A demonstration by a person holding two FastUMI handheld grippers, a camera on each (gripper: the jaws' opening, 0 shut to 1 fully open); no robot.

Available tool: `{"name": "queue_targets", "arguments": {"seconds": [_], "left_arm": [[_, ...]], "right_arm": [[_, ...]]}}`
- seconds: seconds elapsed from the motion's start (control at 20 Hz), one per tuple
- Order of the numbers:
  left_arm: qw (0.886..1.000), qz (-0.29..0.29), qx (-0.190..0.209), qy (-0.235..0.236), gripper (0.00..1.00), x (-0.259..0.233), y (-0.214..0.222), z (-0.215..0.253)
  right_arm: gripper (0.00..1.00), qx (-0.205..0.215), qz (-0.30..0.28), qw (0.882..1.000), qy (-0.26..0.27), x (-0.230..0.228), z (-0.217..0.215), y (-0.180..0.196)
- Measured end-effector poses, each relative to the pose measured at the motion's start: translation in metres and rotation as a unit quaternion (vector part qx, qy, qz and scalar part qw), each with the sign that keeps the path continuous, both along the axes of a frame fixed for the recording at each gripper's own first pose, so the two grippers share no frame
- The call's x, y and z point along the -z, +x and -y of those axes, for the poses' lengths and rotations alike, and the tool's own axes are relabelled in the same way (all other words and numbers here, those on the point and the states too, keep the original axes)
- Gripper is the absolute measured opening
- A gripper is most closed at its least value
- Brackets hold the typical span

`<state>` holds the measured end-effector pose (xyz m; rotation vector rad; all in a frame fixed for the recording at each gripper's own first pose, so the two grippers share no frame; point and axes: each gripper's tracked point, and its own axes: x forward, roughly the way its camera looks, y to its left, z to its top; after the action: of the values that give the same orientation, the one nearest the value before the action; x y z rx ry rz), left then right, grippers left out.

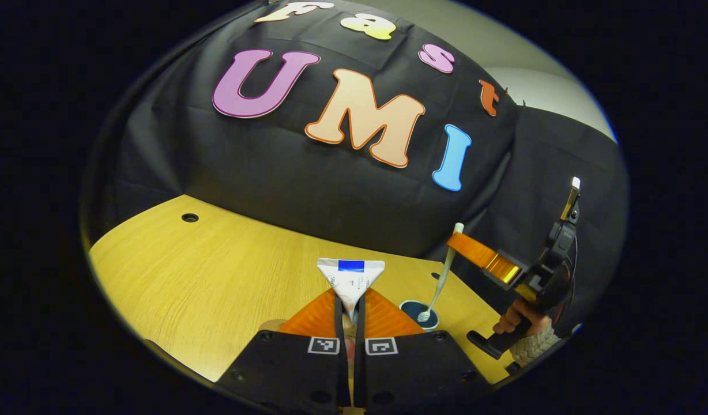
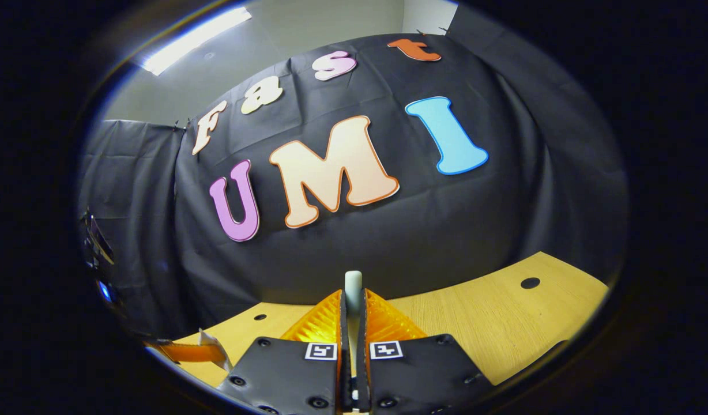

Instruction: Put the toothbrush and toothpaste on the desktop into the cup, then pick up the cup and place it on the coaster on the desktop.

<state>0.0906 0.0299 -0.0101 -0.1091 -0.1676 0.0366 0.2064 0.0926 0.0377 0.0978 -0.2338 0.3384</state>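
Observation:
In the left gripper view my left gripper (image 1: 349, 300) is shut on the toothpaste tube (image 1: 350, 275), a white tube with a blue stripe, its flat crimped end pointing up. To its right stands the cup (image 1: 413, 310), dark blue inside, partly hidden behind my finger. The right gripper (image 1: 459, 243), held by a hand (image 1: 512, 323), grips the pale toothbrush (image 1: 444, 275) near its top; the brush hangs steeply with its lower end inside the cup. In the right gripper view my right gripper (image 2: 353, 295) is shut on the toothbrush (image 2: 353, 283), whose tip pokes up between the fingers.
The wooden desktop (image 1: 215, 276) has round cable holes (image 1: 189, 218) and runs up to the black cloth wall. A tan rounded edge (image 1: 269, 324) peeks out left of my left finger; I cannot tell what it is. The left gripper's orange finger (image 2: 184, 351) shows low left in the right gripper view.

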Motion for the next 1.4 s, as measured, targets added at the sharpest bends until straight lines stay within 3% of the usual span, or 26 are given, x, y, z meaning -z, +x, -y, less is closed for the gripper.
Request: {"name": "queue_targets", "arguments": {"seconds": [0.2,0.4,0.45,0.55,0.6,0.75,0.9,1.2,1.4], "left_arm": [[1.000,0.010,0.004,0.014,0.01,-0.010,-0.004,0.002],[1.000,0.001,0.019,0.021,0.01,-0.018,-0.006,0.019],[0.999,0.001,0.024,0.021,0.01,-0.023,-0.006,0.024],[0.999,0.001,0.034,0.024,0.01,-0.032,-0.003,0.035],[0.999,0.000,0.041,0.025,0.01,-0.035,-0.001,0.041],[0.998,0.001,0.059,0.025,0.01,-0.044,0.014,0.061],[0.997,0.006,0.075,0.026,0.01,-0.048,0.034,0.079],[0.994,0.034,0.097,0.032,0.02,-0.054,0.075,0.099],[0.993,0.038,0.109,0.038,0.01,-0.034,0.095,0.111]], "right_arm": [[0.13,0.003,-0.037,0.999,-0.006,0.022,0.000,-0.002],[0.31,0.013,-0.055,0.998,0.008,0.016,0.011,-0.015],[0.39,0.012,-0.059,0.998,0.015,0.012,0.015,-0.019],[0.87,0.030,-0.066,0.997,0.022,0.006,0.034,-0.032],[1.00,0.043,-0.067,0.997,0.022,0.004,0.045,-0.034],[0.92,0.085,-0.079,0.993,0.018,0.001,0.087,-0.050],[0.98,0.119,-0.097,0.988,0.010,0.013,0.124,-0.071],[0.98,0.148,-0.112,0.982,-0.018,0.037,0.160,-0.104],[0.98,0.162,-0.122,0.979,-0.007,0.051,0.179,-0.113]]}}
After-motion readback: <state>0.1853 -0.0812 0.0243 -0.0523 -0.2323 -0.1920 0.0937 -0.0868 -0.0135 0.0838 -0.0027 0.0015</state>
